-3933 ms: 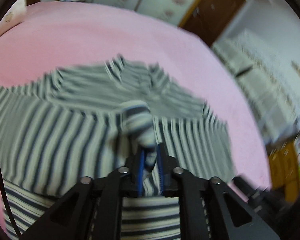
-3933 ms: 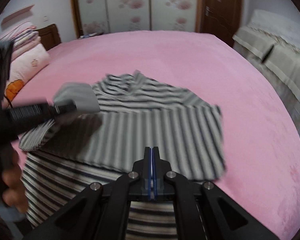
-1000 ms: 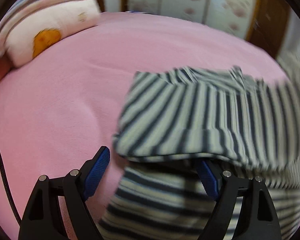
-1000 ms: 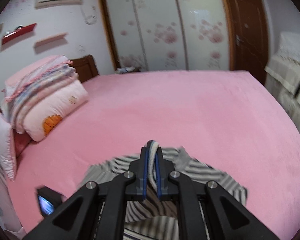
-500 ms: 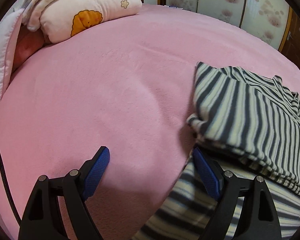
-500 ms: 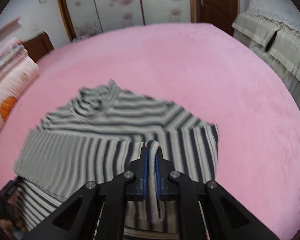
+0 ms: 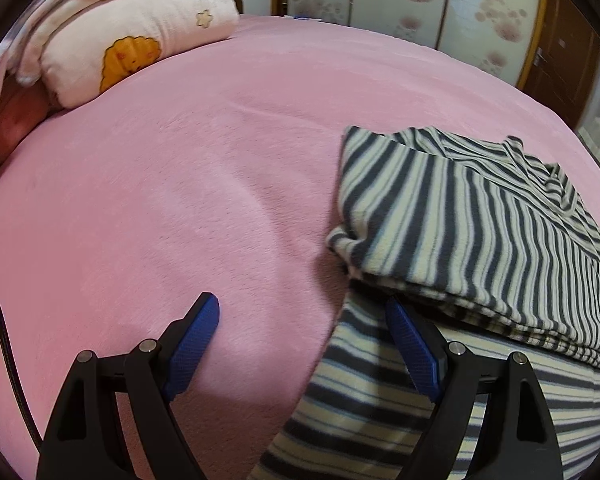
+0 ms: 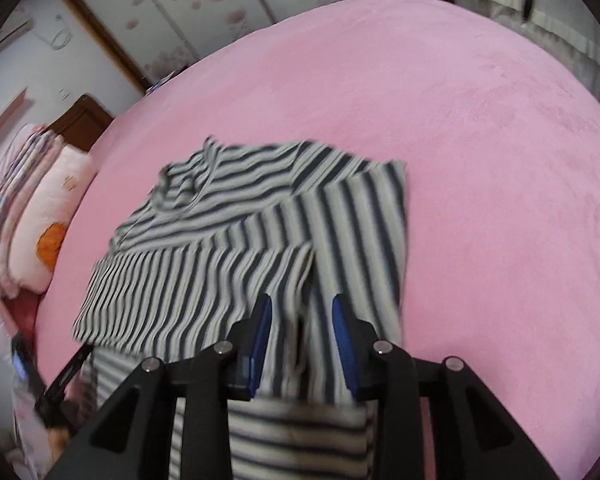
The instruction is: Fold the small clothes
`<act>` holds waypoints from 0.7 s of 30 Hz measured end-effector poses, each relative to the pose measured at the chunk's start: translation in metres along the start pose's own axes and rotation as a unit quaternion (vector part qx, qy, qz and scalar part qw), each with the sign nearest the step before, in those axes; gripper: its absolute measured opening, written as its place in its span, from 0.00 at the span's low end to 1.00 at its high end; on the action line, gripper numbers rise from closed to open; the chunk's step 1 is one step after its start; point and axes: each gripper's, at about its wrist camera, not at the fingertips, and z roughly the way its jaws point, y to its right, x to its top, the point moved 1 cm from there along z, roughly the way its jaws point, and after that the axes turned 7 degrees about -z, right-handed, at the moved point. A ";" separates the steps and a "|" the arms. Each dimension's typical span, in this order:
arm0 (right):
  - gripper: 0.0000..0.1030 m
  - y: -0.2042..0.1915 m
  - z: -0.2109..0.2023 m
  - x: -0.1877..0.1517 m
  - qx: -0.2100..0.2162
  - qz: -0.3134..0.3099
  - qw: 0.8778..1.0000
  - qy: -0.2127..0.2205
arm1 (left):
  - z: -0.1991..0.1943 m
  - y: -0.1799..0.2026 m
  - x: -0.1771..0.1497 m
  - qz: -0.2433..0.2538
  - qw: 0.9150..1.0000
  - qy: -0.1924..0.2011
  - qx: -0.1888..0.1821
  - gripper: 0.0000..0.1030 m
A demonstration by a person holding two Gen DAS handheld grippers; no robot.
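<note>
On the pink bed point(image 8: 480, 128) lies the striped top point(image 8: 260, 216), its sleeves folded in across the body and its collar toward the headboard. The right gripper point(image 8: 302, 330) sits low over the inner end of the right sleeve; its fingers point(image 8: 262, 326) have just been opening, a fold of striped cloth hangs loose between them, and the pads no longer press on it, so this looks like the release of that sleeve. The left gripper point(image 7: 302, 340) hovers at the top's left edge with its fingers point(image 7: 198, 332) spread wide, one over bare bed and one just over the cloth, holding nothing. With both sleeves laid in, the next move is probably the lengthwise fold: both grippers need to take the hem nearest the cameras and carry it up toward the collar, keeping the sleeves from sliding out.
</note>
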 end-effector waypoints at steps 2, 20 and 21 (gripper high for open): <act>0.30 -0.006 0.004 -0.009 0.006 -0.013 1.000 -0.011 | 0.001 -0.001 0.003 0.003 1.000 -0.003 0.001 0.78; 0.09 -0.023 -0.011 -0.021 -0.082 -0.076 0.993 0.031 | 0.019 -0.039 0.014 -0.081 0.995 -0.042 -0.027 0.04; 0.09 -0.019 -0.002 -0.022 -0.088 -0.074 0.993 0.010 | 0.020 -0.043 0.014 -0.086 0.995 -0.044 -0.032 0.04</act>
